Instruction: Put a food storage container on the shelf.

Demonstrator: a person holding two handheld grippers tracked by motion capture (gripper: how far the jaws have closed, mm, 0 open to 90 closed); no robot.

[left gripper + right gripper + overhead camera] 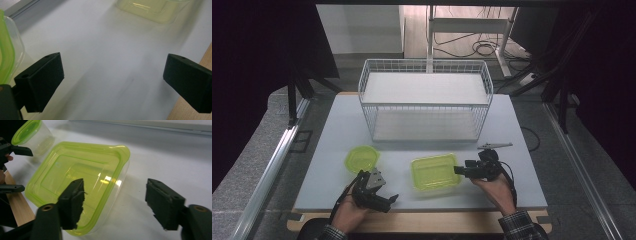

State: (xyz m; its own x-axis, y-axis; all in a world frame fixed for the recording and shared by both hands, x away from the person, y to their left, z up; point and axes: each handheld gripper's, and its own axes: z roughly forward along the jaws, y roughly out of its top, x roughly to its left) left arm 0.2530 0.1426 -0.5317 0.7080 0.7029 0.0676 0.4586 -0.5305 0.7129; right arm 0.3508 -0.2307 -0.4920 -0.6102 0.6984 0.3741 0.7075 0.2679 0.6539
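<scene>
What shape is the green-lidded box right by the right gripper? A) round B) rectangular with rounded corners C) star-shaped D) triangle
B: the rectangular container has straight sides and rounded corners, and the right gripper is at its edge; the smaller rounder container sits farther left, near the left gripper.

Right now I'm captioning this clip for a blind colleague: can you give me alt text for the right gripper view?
The right gripper hangs open at the near corner of a rectangular container with a lime-green lid, one jaw above the lid. A smaller round container stands behind on the white table.
</scene>
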